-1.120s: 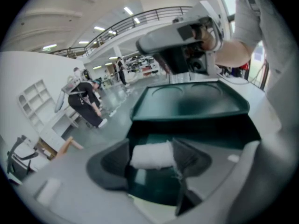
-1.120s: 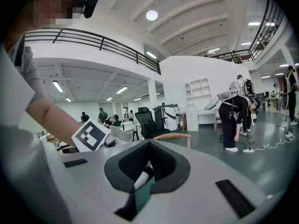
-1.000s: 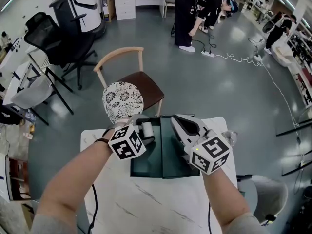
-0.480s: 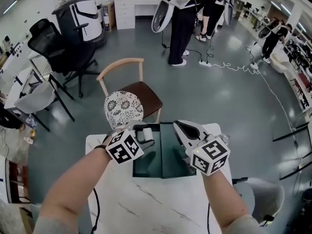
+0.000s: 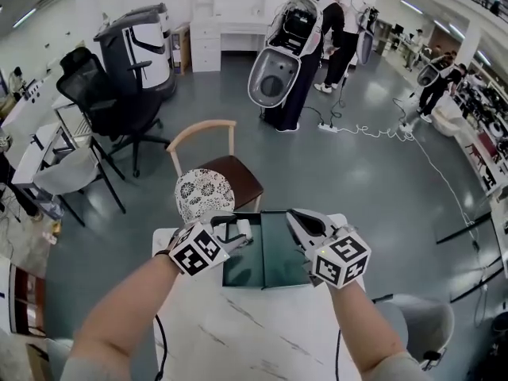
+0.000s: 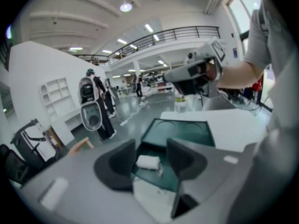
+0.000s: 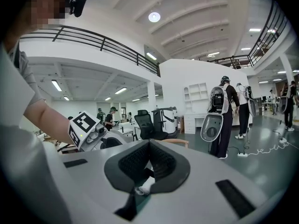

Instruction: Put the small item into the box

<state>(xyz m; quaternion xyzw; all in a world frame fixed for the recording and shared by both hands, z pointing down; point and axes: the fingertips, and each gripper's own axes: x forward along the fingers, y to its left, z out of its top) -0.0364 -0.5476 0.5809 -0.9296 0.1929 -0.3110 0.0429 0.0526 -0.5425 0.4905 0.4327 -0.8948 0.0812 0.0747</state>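
Left gripper [image 5: 236, 230]: above box [image 5: 274, 259], jaws apart though just narrowing, empty, with small item [image 6: 148, 162] already deposited inside box. Right gripper [image 5: 300, 219]: shut, empty, over box's right edge.

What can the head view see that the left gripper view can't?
Only the head view shows the round lace-patterned thing. Only the left gripper view shows the round ceiling lamp, the balcony railing and, plainly, the small white item lying in the dark green box. Both show that box, the white table and the right gripper.
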